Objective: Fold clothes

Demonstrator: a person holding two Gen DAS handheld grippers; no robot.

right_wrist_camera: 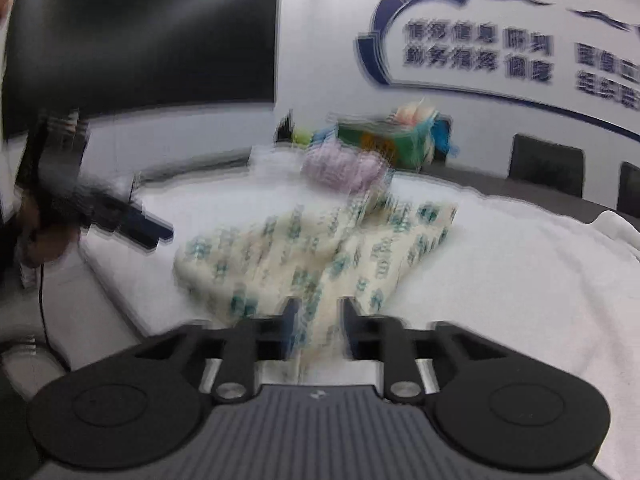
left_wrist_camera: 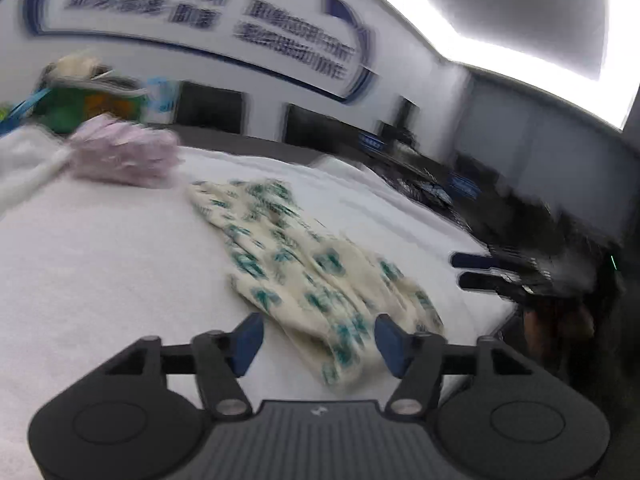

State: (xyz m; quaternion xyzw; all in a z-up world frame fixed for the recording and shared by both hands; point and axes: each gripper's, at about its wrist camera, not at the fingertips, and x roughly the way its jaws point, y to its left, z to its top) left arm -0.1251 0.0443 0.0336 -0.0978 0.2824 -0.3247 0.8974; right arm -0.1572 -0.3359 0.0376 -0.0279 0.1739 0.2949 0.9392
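A cream garment with a green print lies crumpled on the white-covered table. My left gripper is open, its blue pads on either side of the garment's near end, not closed on it. In the right wrist view the same garment lies ahead, and my right gripper has its jaws partly apart with the garment's near edge between them; blur hides whether it grips. The right gripper also shows in the left wrist view at the right, and the left gripper in the right wrist view at the left.
A pink-lilac garment and a white cloth lie at the table's far side, beside a green box with bags. Dark chairs stand along the wall. A black screen hangs at the left. The table's edge is near.
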